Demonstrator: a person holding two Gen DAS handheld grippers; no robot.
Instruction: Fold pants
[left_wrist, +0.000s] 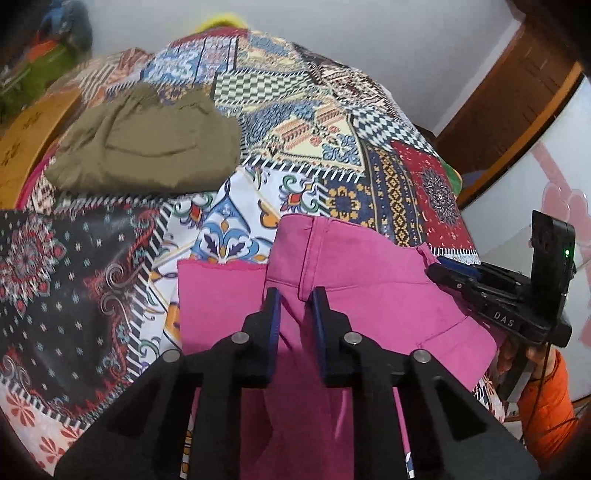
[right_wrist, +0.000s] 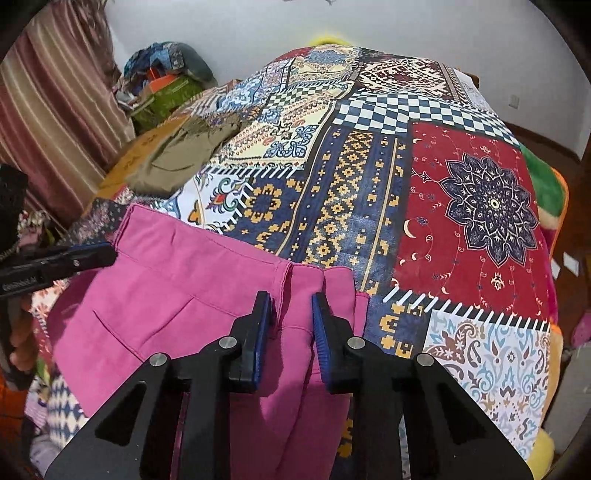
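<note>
Pink pants (left_wrist: 369, 288) lie at the near edge of a patchwork bed cover (left_wrist: 314, 147). In the left wrist view my left gripper (left_wrist: 295, 295) is shut on a raised fold of the pink fabric, which bunches between its blue pads. My right gripper (left_wrist: 436, 271) shows at the right, pinching the pants' far edge. In the right wrist view the right gripper (right_wrist: 291, 299) clamps a gathered fold of the pink pants (right_wrist: 184, 288) near their right edge. The left gripper (right_wrist: 110, 254) nips their left corner.
Folded olive pants (left_wrist: 147, 147) rest further back on the left of the cover, also visible as olive pants (right_wrist: 173, 155). A yellowish board (left_wrist: 29, 140) lies beyond them. A person's orange sleeve (left_wrist: 546, 406) is at the right. Striped curtain (right_wrist: 48, 92) and a clutter pile (right_wrist: 162, 74) stand left.
</note>
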